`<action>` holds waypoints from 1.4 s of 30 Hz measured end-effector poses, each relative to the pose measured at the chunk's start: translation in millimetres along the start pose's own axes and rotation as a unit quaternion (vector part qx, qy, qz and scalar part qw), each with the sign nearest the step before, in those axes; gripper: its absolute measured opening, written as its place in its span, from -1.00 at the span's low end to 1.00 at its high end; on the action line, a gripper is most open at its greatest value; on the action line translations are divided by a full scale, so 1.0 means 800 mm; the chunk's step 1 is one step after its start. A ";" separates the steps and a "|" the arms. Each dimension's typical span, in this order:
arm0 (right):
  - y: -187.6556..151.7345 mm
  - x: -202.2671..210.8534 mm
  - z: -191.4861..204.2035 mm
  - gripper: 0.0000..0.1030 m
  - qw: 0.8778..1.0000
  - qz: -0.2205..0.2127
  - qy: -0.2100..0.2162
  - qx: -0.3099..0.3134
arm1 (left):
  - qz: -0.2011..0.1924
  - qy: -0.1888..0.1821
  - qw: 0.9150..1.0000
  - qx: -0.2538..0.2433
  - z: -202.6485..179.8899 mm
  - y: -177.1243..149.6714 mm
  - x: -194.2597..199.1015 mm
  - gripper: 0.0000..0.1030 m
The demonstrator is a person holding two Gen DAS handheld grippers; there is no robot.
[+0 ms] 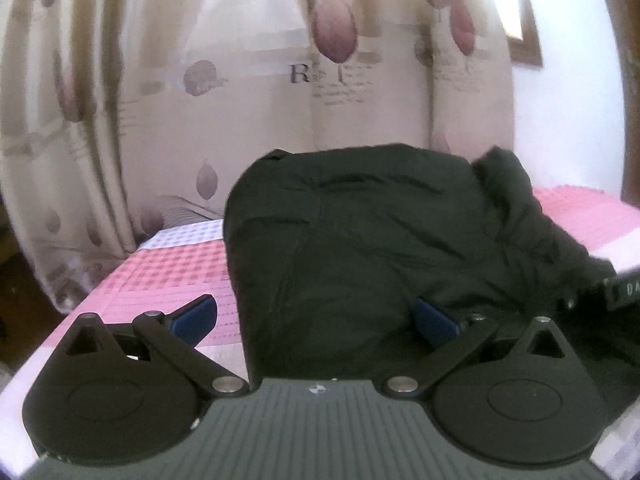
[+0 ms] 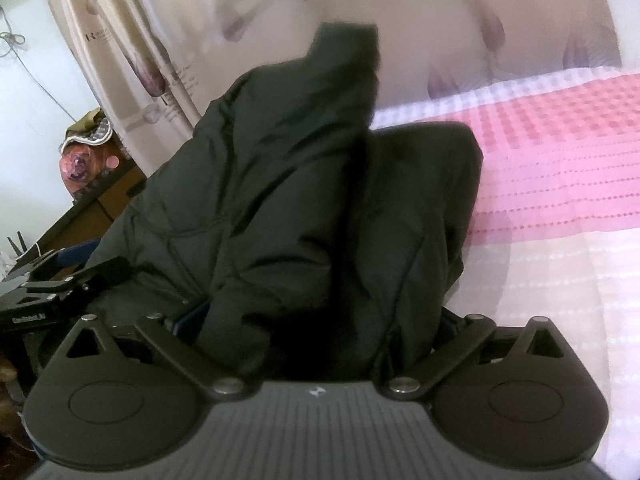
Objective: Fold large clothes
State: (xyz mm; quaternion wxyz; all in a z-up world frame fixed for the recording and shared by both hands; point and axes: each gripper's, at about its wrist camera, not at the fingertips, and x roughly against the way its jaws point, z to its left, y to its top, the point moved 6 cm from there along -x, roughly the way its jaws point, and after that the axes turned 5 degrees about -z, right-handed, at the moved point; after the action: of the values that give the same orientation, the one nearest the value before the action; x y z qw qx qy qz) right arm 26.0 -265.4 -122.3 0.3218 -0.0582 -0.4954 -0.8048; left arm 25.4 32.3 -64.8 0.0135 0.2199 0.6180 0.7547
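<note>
**Left wrist and right wrist: dark jacket on the pink bed**

Left wrist view: we see our left gripper (image 1: pixel 314 318) with its jaws spread wide and nothing between them. One blue fingertip (image 1: pixel 196 316) sits over the pink checked bedspread (image 1: pixel 168 272), the other over the dark jacket (image 1: pixel 360 232). The jacket lies on the bed in a rounded, partly folded heap, with a rumpled part rising at its right side. Behind the bed hangs a cream curtain (image 1: pixel 160 80) printed with purple leaves. At the right edge a black piece of the other tool (image 1: pixel 616 286) shows.

Right wrist view: our right gripper (image 2: pixel 316 316) has a thick bunch of the dark jacket (image 2: pixel 280 184) between its jaws, which stand fairly wide around the fabric; its fingertips are mostly hidden by the cloth. The held part rises in front of the camera, tilted toward the curtain (image 2: pixel 460 20). The bedspread (image 2: pixel 560 168) spreads to the right. At the left edge we see our left gripper (image 2: pixel 64 276), beside the jacket.
</note>
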 end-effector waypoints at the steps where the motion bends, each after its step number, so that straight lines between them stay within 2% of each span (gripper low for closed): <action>1: 0.000 0.000 0.000 1.00 1.000 0.000 0.000 0.000 | -0.002 0.008 1.000 0.007 0.002 0.000 0.003 1.00; 4: -0.002 0.004 0.003 1.00 1.000 -0.007 -0.007 0.008 | -0.005 0.024 0.999 0.027 0.007 0.001 0.014 1.00; 10: -0.007 0.012 0.014 1.00 0.999 -0.028 -0.030 0.028 | -0.032 0.063 0.997 0.010 0.007 0.013 0.046 1.00; 15: -0.008 0.034 0.028 1.00 0.995 -0.056 -0.069 0.036 | -0.058 0.066 0.996 0.005 0.003 0.030 0.076 1.00; 18: -0.009 0.067 0.046 1.00 0.987 -0.104 -0.105 0.062 | -0.074 0.063 0.995 0.012 0.000 0.042 0.096 1.00; 22: -0.011 0.116 0.081 1.00 0.974 -0.162 -0.123 0.096 | -0.084 0.091 0.992 0.025 -0.002 0.057 0.118 1.00; 24: -0.013 0.137 0.103 1.00 0.971 -0.177 -0.118 0.107 | -0.101 0.109 0.988 0.031 -0.004 0.066 0.132 1.00; 25: -0.015 0.144 0.114 1.00 0.970 -0.181 -0.115 0.112 | -0.109 0.107 0.988 0.027 -0.007 0.070 0.139 1.00; 27: -0.019 0.157 0.135 1.00 0.964 -0.190 -0.128 0.133 | -0.137 0.098 0.985 0.025 -0.014 0.079 0.155 1.00; 29: -0.023 0.169 0.149 1.00 0.959 -0.196 -0.135 0.152 | -0.156 0.116 0.981 0.029 -0.019 0.087 0.172 1.00; 31: -0.026 0.177 0.161 1.00 0.959 -0.195 -0.127 0.159 | -0.163 0.133 0.977 0.038 -0.022 0.094 0.181 1.00; 35: -0.027 0.193 0.179 1.00 0.959 -0.203 -0.118 0.160 | -0.166 0.144 0.975 0.033 -0.030 0.107 0.197 1.00; 38: -0.027 0.201 0.190 1.00 0.958 -0.206 -0.110 0.164 | -0.177 0.111 0.977 0.050 -0.032 0.111 0.206 1.00; 42: -0.030 0.199 0.195 1.00 0.960 -0.196 -0.110 0.169 | -0.158 0.083 0.982 0.058 -0.037 0.110 0.203 1.00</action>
State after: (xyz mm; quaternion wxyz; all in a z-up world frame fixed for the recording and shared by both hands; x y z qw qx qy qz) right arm -148.2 -201.1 3.4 0.1064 0.0073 -0.6585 -0.7450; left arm -109.3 31.4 64.9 0.0679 0.0567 0.6869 0.7214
